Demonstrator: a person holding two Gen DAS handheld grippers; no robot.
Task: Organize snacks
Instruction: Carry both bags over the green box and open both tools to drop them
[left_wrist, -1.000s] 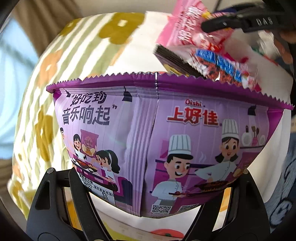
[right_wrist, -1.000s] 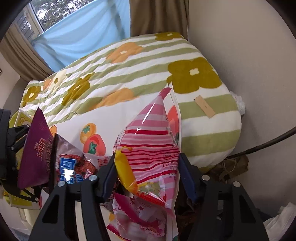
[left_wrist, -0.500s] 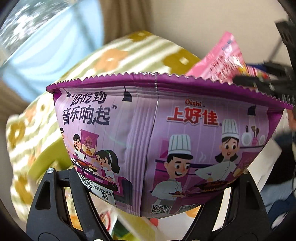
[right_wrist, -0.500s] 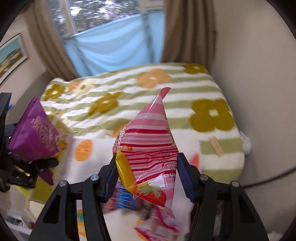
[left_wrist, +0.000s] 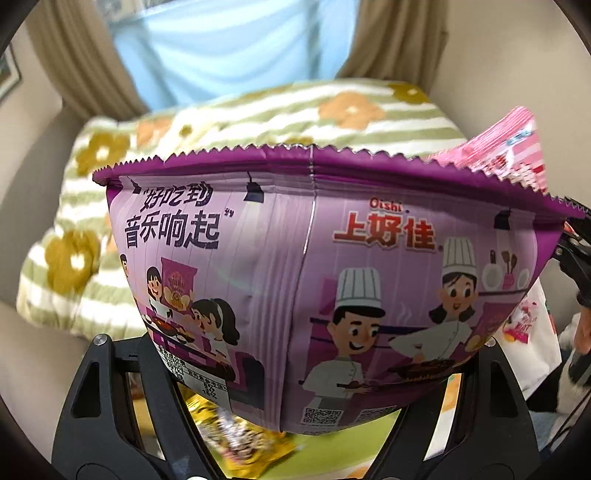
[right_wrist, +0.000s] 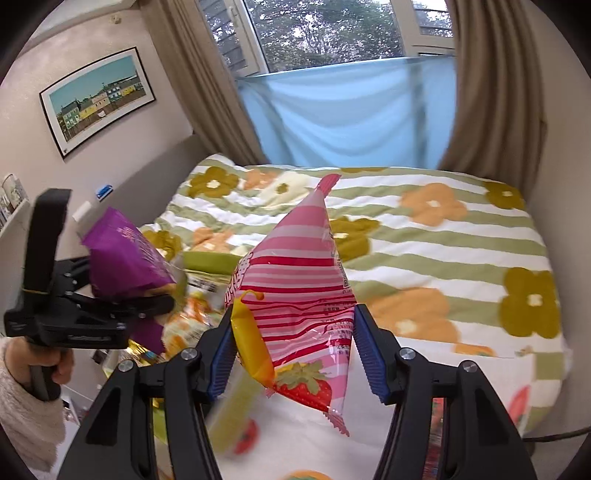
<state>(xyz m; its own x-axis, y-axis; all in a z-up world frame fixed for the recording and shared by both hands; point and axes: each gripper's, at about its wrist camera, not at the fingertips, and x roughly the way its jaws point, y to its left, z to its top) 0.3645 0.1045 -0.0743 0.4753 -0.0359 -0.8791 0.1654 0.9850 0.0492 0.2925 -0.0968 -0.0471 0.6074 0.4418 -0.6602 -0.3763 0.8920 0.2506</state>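
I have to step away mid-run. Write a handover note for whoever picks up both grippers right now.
Left gripper: shut on the purple Oishi crisp bag, held in the air.
Right gripper: shut on the pink-and-red striped strawberry snack packet, also held in the air.
Both bags are above the green-striped flowered blanket.
More snack packets lie blurred below.
Done: two bags picked up.
Left: set both down, sort the rest.

Home bedroom. Bed (right_wrist: 424, 236) with flowered, green-striped blanket sits under a curtained window (right_wrist: 332, 33). Framed picture (right_wrist: 98, 98) hangs on the wall.
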